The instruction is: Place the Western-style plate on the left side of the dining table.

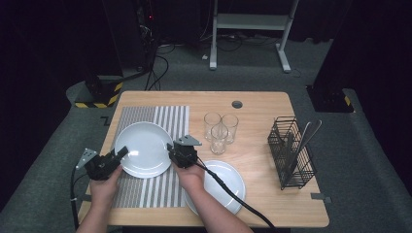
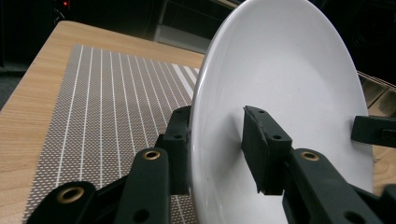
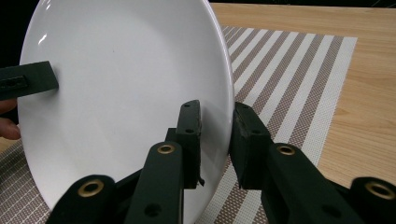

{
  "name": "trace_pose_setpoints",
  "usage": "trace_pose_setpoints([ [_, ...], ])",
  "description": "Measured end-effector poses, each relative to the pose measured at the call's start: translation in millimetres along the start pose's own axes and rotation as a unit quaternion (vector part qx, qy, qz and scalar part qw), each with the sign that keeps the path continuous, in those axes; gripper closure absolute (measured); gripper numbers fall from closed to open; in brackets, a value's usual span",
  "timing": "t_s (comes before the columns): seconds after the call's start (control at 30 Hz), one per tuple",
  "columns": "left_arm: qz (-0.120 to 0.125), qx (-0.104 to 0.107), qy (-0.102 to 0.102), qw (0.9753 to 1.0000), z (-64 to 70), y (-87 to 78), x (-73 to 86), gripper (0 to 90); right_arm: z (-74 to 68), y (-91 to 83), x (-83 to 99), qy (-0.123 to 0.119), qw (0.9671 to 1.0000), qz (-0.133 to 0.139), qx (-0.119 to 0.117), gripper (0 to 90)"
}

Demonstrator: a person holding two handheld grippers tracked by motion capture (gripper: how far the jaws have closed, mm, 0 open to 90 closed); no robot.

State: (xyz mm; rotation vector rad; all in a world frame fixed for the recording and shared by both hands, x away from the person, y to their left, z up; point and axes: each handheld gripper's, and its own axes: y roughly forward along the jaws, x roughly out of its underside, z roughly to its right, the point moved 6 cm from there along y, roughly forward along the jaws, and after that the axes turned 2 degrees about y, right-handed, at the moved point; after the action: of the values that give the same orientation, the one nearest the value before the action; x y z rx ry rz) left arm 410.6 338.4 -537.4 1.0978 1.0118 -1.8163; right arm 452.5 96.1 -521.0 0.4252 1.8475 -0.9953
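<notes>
White and glossy, a round ceramic plate (image 1: 143, 148) is held over the striped grey-and-cream woven placemat (image 1: 160, 119) on the left half of the light wooden table (image 1: 262, 104), gripped from both sides at once. The left gripper (image 1: 121, 153) pinches the plate's left rim, one black jaw on the upper face and the other beneath it, as the left gripper view shows with the plate (image 2: 280, 93) standing edge-on between the pads. The right gripper (image 1: 171, 148) clamps the opposite rim in the same way; in the right gripper view the plate (image 3: 121, 93) sits tight between its two jaws, with the placemat (image 3: 289, 84) behind it. A second white round plate (image 1: 228, 182) lies flat on the bare wood under the person's right forearm, just beside the placemat. Three clear drinking glasses (image 1: 219, 128) stand clustered near the table's middle, and a black wire cutlery basket (image 1: 290, 153) holding metal utensils stands well apart at the right.
</notes>
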Motion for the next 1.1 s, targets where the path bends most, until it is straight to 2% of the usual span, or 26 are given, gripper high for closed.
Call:
trace_pose_setpoints([
  [0.2,-0.013,0.0,0.012,0.9998,2.5,5.4,-6.2,63.6,3.7,1.2,-1.2,0.003,1.0,-0.003,0.008,74.5],
  [0.37,-0.018,-0.002,0.005,0.9998,-1.5,10.1,-1.9,62.1,4.6,3.8,-1.8,-0.004,0.9999,-0.007,0.011,73.7],
  [0.53,-0.023,-0.012,0.009,0.9996,-3.9,13.4,1.4,61.4,5.6,12.1,3.2,-0.005,0.9994,-0.03,0.018,70.1],
  [0.67,-0.025,-0.015,-0.001,0.9996,-6.1,15.2,2.0,61.7,5.3,16.5,3.6,-0.008,0.9989,-0.041,0.022,69.1],
  [0.77,-0.031,-0.019,-0.004,0.9993,-7.4,16.7,2.8,61.7,5.3,19.9,4.3,-0.011,0.9978,-0.06,0.025,67.8],
  [1.1,-0.042,-0.022,-0.007,0.9989,-9.1,18.9,4.2,61.7,4.5,20.4,8.0,-0.018,0.9962,-0.079,0.029,66.2],
])
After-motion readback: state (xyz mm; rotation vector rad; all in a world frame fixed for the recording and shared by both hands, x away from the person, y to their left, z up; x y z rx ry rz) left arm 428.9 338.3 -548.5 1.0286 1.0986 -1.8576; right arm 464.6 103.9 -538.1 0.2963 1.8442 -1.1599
